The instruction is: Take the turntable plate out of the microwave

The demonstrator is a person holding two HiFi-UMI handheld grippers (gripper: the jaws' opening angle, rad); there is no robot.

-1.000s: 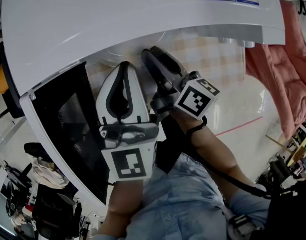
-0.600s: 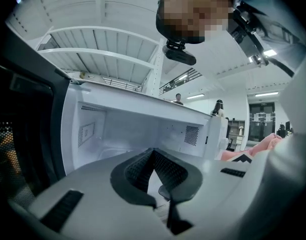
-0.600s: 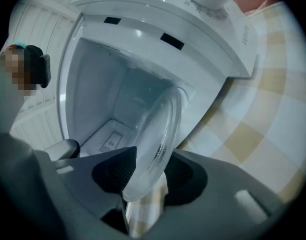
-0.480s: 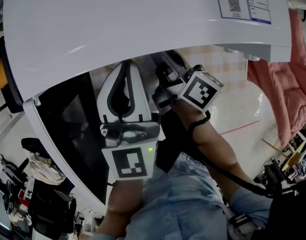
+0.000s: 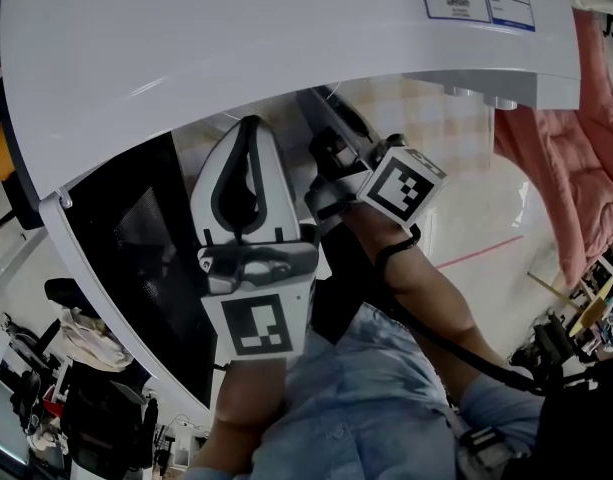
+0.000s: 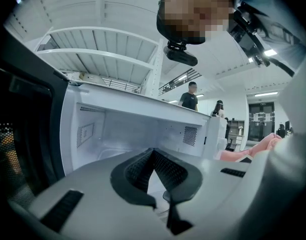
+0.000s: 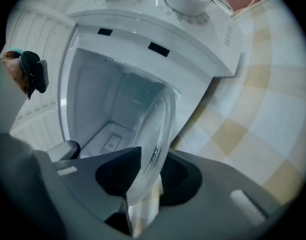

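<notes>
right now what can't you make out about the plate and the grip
Head view: the microwave top hides most of the turntable plate and the tips of the right gripper.
Right gripper view: jaws have just been closing on the plate's rim; its lower edge is hidden behind the gripper's body.
Left gripper view: the body of the left gripper blocks the cavity floor.

Bright overhead light, fisheye edges, dark vignette

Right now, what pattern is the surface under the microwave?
The surface is beige-and-white checked; clearest in right gripper view.
</notes>
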